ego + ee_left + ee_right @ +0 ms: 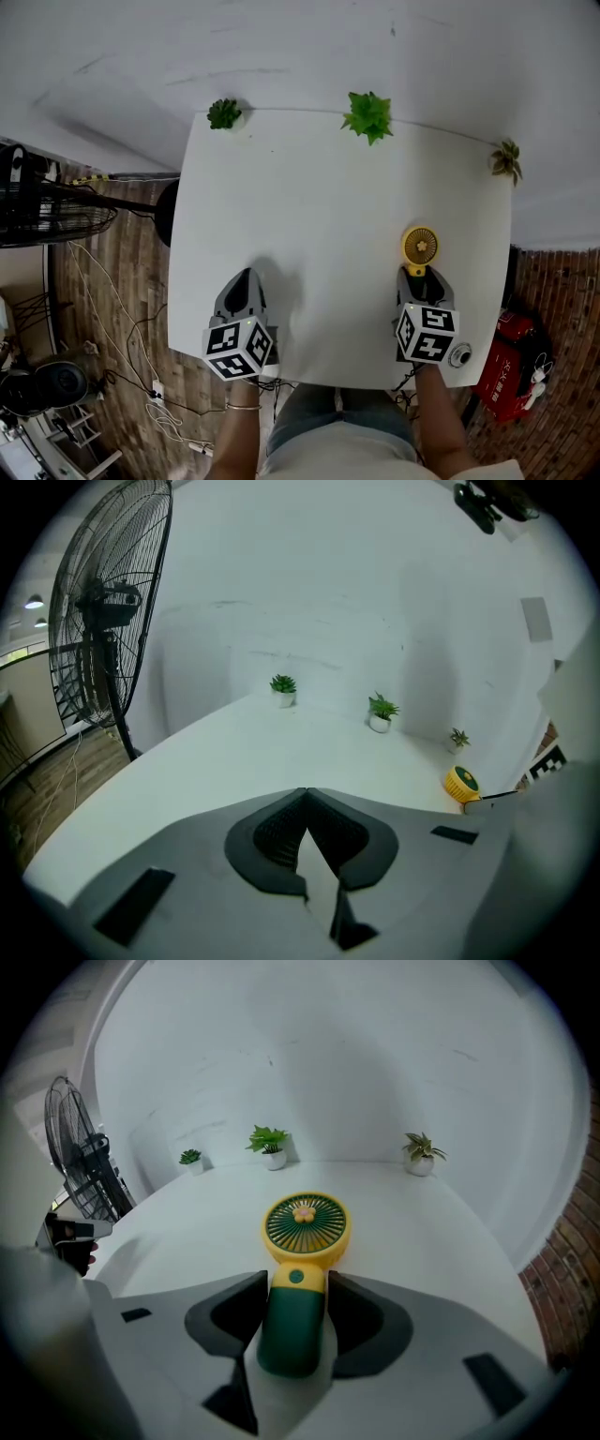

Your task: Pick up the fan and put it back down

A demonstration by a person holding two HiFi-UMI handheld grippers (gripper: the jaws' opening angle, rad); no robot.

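Table (328,206): white, and three small plants (368,115) line the far edge ahead.
Left gripper (307,794): jaws together, nothing between them.
Right gripper (294,1288): clamped on the fan (306,1227), green handle.

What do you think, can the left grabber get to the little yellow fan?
Probably not: the right gripper clamps the handheld fan by its handle, and the left gripper sits shut, across the table.

fan handle: in the head view we only see the yellow head of the fan (420,246), the rest is tucked under the right gripper (425,277)
floor fan (52,214): cut off by the left edge
red thing (507,362): partly behind the table (309,234), too small, we can't tell what it is tbh
person (337,441): just forearms + lap, rest cut off at the bottom
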